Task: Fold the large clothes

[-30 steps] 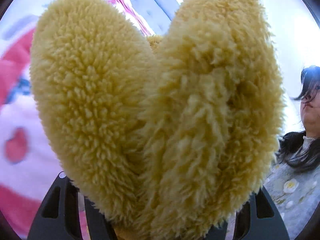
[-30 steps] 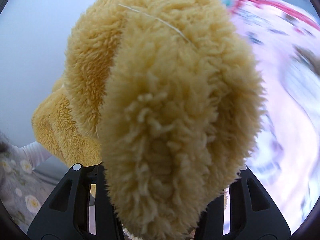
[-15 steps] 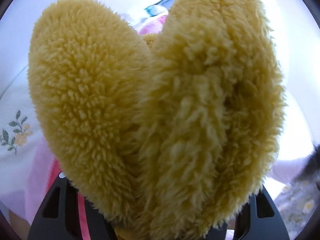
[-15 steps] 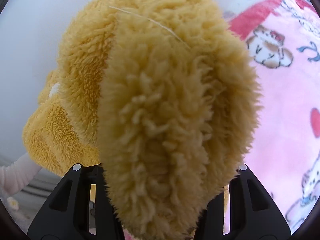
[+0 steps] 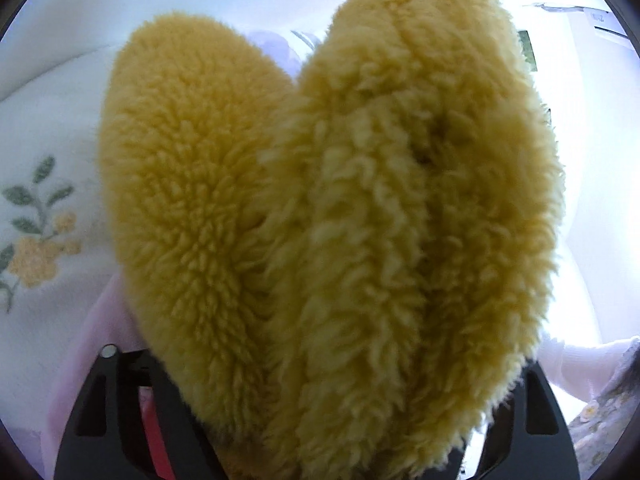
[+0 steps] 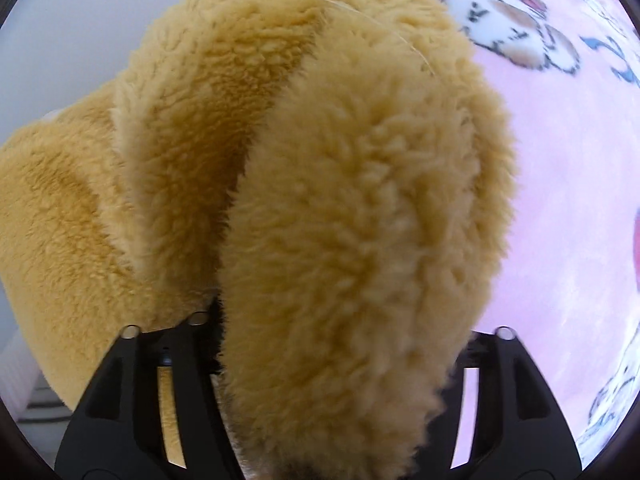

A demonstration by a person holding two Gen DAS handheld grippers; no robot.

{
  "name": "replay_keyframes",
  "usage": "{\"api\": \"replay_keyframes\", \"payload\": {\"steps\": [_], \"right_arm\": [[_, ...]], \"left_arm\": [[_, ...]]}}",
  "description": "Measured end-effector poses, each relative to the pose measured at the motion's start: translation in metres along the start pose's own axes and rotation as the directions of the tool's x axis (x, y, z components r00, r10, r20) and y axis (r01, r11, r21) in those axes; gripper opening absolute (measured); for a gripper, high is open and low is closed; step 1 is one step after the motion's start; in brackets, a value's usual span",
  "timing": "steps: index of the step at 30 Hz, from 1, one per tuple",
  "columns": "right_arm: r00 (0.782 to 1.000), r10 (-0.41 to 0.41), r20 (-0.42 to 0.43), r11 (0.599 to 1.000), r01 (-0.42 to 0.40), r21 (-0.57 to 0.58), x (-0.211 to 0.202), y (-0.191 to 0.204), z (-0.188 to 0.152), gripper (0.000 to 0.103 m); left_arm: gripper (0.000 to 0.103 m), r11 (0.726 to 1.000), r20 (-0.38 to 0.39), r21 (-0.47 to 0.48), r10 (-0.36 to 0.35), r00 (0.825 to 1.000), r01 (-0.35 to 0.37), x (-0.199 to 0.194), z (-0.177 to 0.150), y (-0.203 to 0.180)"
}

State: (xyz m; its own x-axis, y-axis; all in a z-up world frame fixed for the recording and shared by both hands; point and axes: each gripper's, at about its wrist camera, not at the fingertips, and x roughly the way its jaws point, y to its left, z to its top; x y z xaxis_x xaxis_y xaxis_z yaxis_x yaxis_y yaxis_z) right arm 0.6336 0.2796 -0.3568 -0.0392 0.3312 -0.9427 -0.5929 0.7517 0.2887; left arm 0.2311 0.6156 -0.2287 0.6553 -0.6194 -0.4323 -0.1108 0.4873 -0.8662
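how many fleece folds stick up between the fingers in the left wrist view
2: a shorter yellow fleece fold on the left and a taller fold on the right, pressed together. More layers may be hidden behind them.

The left tool [image 5: 320, 420] had its black fingers [image 5: 116, 412] spread at the bottom of its view, its jaws opening, with thick yellow fleece [image 5: 340, 220] bunched between them. The right tool [image 6: 320, 400] was likewise opening, its dark fingers [image 6: 132, 400] set wide around a fold of the same fleece. A pale sleeve [image 5: 580, 364] showed at the left view's right edge.
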Motion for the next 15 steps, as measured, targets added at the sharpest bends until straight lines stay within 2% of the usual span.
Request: {"api": "replay_keyframes", "payload": {"steps": [1,3,5,6,7,9,10,11,12,13,15], "right_arm": [[1.000,-0.017,0.003,1.000,0.017,-0.002,0.003,-0.002,0.003,0.071],[0.999,-0.042,0.016,0.998,0.043,-0.043,-0.004,0.000,0.008,0.076],[0.998,-0.055,0.028,0.997,0.057,-0.060,-0.016,0.004,0.003,0.079],[0.997,-0.066,0.038,0.996,0.068,-0.056,-0.022,0.023,0.012,0.079],[0.995,-0.079,0.066,0.995,0.083,-0.047,-0.033,0.025,0.011,0.081],[0.980,-0.144,0.139,0.987,0.152,-0.049,-0.055,0.040,0.000,0.084],[0.967,-0.172,0.191,0.981,0.184,-0.052,-0.072,0.045,-0.007,0.089],[0.950,-0.203,0.237,0.974,0.220,-0.046,-0.074,0.055,-0.018,0.091],[0.924,-0.236,0.301,0.965,0.259,-0.038,-0.089,0.060,-0.020,0.092],[0.900,-0.258,0.352,0.957,0.288,-0.034,-0.104,0.065,-0.018,0.094],[0.817,-0.338,0.467,0.925,0.380,0.006,-0.122,0.083,-0.026,0.095]], "left_arm": [[0.084,1.000,0.014,0.015,0.024,1.000,-0.025,-0.017,-0.014,-0.004],[0.089,0.993,0.029,0.048,0.102,0.994,-0.104,-0.058,-0.055,-0.023],[0.090,0.977,0.045,0.081,0.194,0.980,-0.197,-0.100,-0.066,-0.044],[0.090,0.969,0.056,0.093,0.224,0.973,-0.229,-0.117,-0.071,-0.053],[0.090,0.952,0.081,0.111,0.279,0.957,-0.287,-0.142,-0.079,-0.065],[0.093,0.896,0.171,0.146,0.394,0.903,-0.418,-0.192,-0.096,-0.090],[0.094,0.872,0.201,0.154,0.433,0.879,-0.465,-0.198,-0.100,-0.102],[0.094,0.833,0.240,0.164,0.486,0.840,-0.529,-0.224,-0.111,-0.120],[0.094,0.815,0.256,0.168,0.508,0.823,-0.555,-0.239,-0.116,-0.130],[0.094,0.785,0.267,0.181,0.541,0.797,-0.593,-0.253,-0.125,-0.147],[0.095,0.699,0.285,0.210,0.625,0.727,-0.684,-0.267,-0.138,-0.177]]}}
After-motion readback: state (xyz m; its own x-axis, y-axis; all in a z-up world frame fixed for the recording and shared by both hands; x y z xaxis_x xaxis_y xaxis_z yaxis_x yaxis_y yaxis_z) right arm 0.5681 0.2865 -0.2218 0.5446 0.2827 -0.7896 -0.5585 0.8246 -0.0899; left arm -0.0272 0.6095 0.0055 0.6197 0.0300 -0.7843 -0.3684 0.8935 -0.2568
